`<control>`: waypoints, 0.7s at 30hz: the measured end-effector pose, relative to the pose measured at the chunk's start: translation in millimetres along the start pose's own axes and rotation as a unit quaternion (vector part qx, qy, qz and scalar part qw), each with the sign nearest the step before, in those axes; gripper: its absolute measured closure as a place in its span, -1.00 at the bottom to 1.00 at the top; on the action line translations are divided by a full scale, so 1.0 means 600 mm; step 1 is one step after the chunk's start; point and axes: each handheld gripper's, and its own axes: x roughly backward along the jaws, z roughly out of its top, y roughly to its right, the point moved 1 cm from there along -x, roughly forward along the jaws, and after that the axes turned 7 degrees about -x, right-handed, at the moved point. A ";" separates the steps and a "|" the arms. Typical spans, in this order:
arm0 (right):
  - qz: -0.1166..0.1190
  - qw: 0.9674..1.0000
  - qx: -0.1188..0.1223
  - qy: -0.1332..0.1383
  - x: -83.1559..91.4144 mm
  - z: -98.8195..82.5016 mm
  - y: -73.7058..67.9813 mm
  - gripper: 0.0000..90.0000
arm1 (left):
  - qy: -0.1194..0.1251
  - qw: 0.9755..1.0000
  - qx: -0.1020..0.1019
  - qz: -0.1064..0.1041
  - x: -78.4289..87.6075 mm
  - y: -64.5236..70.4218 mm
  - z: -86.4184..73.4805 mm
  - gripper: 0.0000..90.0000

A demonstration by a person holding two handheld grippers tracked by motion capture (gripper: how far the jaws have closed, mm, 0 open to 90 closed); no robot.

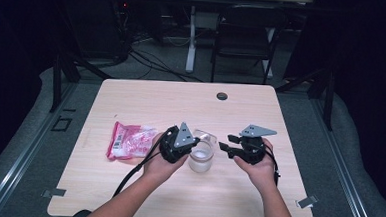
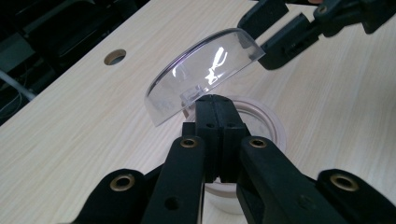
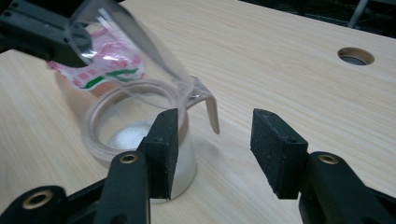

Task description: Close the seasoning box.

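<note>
Item: small clear plastic jar [image 1: 201,159] with a frosted wall, standing upright on the pale wooden table [image 1: 146,98], a little toward the person's edge from the table's middle. Its long axis runs vertical and its round mouth faces up; white powder or grains lie at the bottom, as the right gripper view shows [image 3: 130,135].

Lid: clear domed plastic flip lid [image 2: 201,74], joined to the jar's rim at one side and tilted up and back, its hollow side turned toward the mouth. A small clear tab [image 3: 211,109] hangs off the rim.

Left gripper [image 1: 195,141]: jaws closed narrow, pinching the lid's edge where it meets the jar and holding it open.

Right gripper [image 1: 227,143]: jaws wide apart, nothing between the pads, set just beside the jar on the side away from the left gripper; one pad stands in front of the jar wall in its own view.

Also present: pink-and-white printed plastic packet [image 1: 129,141], lying flat, left of the jar.
</note>
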 end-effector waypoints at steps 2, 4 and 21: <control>-0.007 1.000 -0.007 0.002 0.000 -0.001 0.003 0.14 | -0.001 1.000 0.003 -0.002 0.000 0.003 -0.004 1.00; -0.010 1.000 -0.010 0.006 0.001 -0.001 0.005 0.14 | 0.000 1.000 0.005 -0.003 0.000 0.007 -0.010 1.00; -0.009 1.000 -0.008 0.020 0.006 0.005 -0.003 0.12 | -0.033 0.999 0.016 -0.020 -0.005 0.039 -0.069 1.00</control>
